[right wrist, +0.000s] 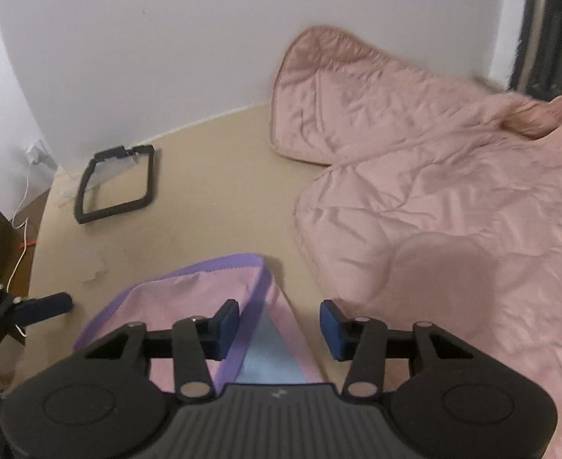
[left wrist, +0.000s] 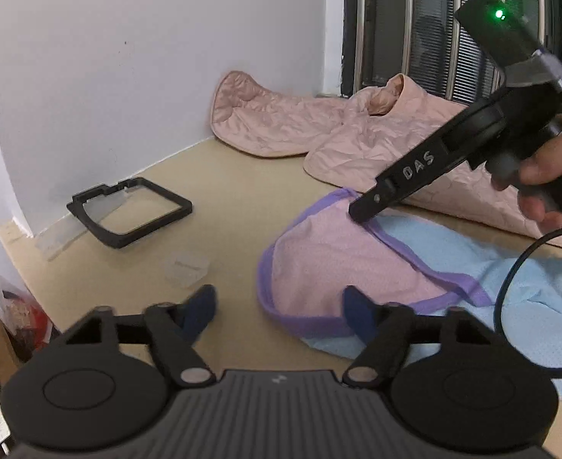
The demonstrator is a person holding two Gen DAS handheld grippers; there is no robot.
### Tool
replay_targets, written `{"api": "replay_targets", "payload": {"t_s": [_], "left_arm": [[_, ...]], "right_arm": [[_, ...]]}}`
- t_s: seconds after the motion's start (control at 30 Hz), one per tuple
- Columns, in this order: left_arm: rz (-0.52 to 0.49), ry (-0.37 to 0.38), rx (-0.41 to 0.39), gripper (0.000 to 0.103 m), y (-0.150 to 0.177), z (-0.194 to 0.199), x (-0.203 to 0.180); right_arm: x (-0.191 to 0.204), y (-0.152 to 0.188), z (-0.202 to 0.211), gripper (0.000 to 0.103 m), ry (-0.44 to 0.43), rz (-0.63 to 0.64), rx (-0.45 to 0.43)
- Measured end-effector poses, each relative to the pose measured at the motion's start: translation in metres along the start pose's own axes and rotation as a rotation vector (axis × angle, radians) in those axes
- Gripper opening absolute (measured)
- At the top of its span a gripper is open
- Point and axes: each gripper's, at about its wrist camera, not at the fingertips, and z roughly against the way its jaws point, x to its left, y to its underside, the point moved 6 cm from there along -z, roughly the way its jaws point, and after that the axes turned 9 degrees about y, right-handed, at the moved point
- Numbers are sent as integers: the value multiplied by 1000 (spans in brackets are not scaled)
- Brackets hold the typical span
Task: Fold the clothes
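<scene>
**Both grippers approaching the purple-trimmed edge of the garment**

Working left to right, I am lowering the left gripper [left wrist: 279,311] with its jaws apart, nothing clamped; its right finger is lying over the purple binding at the near edge of the pink mesh garment [left wrist: 342,260]. I am bringing the right gripper [right wrist: 279,329] over the far corner, jaws apart and straddling the trim [right wrist: 256,306], not yet pinching. To fold cleanly, I judge both should grip only the binding and lift together. The garment, thin, perforated and limp, is lying on the tan surface [left wrist: 223,199] over a pale blue cloth [left wrist: 472,252]. A quilted, crinkled pink jacket [right wrist: 434,176] is lying behind.
</scene>
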Motion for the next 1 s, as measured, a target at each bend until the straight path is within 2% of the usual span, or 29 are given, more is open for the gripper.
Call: {"api": "replay_targets", "payload": {"t_s": [0.03,0.07,0.1,0.13,0.17,0.27,0.37,0.43,0.53,0.7,0.8,0.87,0.93,1.0], "left_arm": [[5,5,-7,43,-2,-1,1],[10,9,-13,26,-3,-3,3],[16,16,-19,19,-3,-3,5],[24,25,-23,6,-3,-3,7],[38,51,-25,3,-4,-4,9],[46,114,-32,2,-12,-8,8],[7,156,-76,2,-38,-12,0],[-30,194,-105,2,-62,-18,-9],[-125,305,-116,2,-111,-43,-38],[-221,440,-49,2,-173,-114,-97],[-278,473,9,3,-186,-164,-141],[-292,434,66,9,-183,-189,-153],[-305,394,124,17,-180,-215,-165],[-248,415,77,24,-176,-194,-156]], "right_arm": [[1,0,-4,44,-6,6,-6],[2,0,-4,37,-5,8,-11],[3,0,-3,29,16,13,-12],[5,1,-2,9,43,21,-12],[10,2,0,4,75,36,-6],[19,10,9,3,185,93,-37],[-6,10,36,3,298,11,-127],[-34,9,59,2,346,-65,-165],[-83,10,89,2,435,-167,-188],[-169,14,113,2,558,-328,-166],[-221,21,102,2,621,-409,-102],[-255,31,85,3,661,-467,-38],[-261,39,92,9,653,-502,-54],[-263,48,103,11,637,-533,-82]]}}
